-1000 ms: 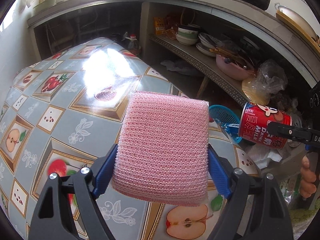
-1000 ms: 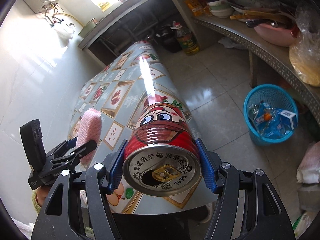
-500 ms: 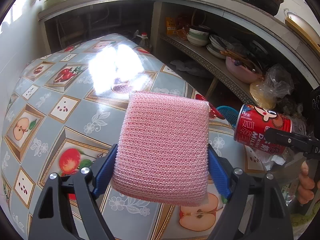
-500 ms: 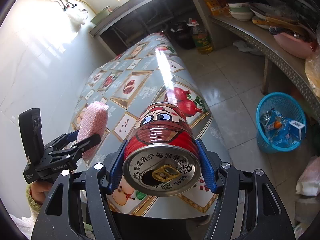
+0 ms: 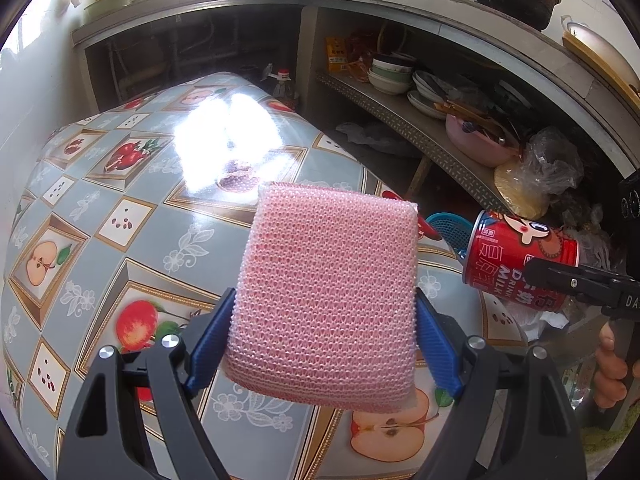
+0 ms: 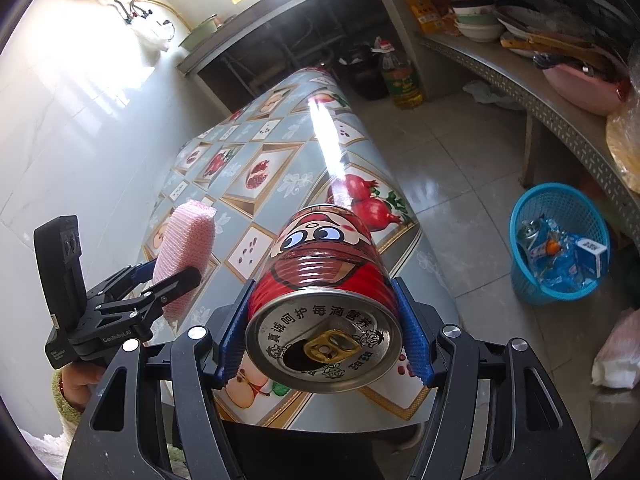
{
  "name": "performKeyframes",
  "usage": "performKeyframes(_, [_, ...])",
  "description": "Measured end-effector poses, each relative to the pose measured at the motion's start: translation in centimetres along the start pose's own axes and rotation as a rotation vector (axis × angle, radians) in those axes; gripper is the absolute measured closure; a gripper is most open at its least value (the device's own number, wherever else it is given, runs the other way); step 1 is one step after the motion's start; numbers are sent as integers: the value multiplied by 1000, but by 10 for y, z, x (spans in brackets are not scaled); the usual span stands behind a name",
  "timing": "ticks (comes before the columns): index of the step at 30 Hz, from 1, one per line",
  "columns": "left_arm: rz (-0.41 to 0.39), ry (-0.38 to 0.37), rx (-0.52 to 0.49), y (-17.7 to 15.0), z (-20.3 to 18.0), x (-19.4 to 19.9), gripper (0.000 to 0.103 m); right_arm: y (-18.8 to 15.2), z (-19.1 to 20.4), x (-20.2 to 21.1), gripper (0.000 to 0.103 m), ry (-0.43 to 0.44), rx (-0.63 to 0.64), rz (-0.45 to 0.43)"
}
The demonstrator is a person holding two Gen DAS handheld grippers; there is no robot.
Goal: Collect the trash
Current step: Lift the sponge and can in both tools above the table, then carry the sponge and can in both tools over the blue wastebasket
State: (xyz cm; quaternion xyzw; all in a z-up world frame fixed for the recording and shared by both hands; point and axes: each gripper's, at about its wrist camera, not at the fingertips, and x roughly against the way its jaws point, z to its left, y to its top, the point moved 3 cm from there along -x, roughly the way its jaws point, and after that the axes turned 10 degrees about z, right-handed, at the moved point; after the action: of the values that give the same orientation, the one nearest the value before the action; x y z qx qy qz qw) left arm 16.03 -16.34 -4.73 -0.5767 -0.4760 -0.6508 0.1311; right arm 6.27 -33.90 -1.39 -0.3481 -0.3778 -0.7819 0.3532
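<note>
- White tiled wall (image 6: pixel 72 128) ran along the far left edge of the table.
- Long table under a glossy grey-blue fruit-print oilcloth (image 5: pixel 120 208) filled the left and centre of both views; strong window glare on its far half.
- Left gripper (image 5: pixel 326 344), black frame with blue ribbed pads, was pinching a pink knitted-mesh rectangular sponge (image 5: pixel 328 288) by its two side edges; sponge stood upright between the pads, held above the tablecloth, not touching it.
- In the right wrist view the same sponge (image 6: pixel 186 248) showed edge-on at the left, above the table's wall-side part; a hand (image 6: pixel 80 380) gripped the tool handle below it.
- Right gripper (image 6: pixel 324 340) was clamped on a red cylindrical drink can with a cartoon face (image 6: pixel 324 280), pads on opposite sides of the body; the can lay tilted, opened top with gold pull tab facing the camera.
- Can sat in the air over the near right corner of the table; from the left wrist view it (image 5: pixel 516 256) hung just past the table's right edge.
- Round blue plastic mesh waste basket (image 6: pixel 560 244) stood on the grey tiled floor, right of the table and well apart from the can; it held blue wrappers and a small white-blue box.
- Metal shelf (image 6: pixel 560 120) with stacked bowls and a pink basin ran along the right side, above the basket.
</note>
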Motion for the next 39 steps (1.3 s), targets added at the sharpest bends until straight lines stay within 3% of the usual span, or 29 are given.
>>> performKeyframes(27, [-13, -10, 13, 1, 1, 2, 21, 1, -1, 2, 41, 7, -3, -14])
performKeyframes(33, [-43, -40, -22, 20, -13, 11, 21, 2, -12, 23, 41, 15, -33, -73])
performKeyframes(39, [-70, -109, -117, 57, -60, 14, 21, 3, -44, 59, 41, -18, -101, -157])
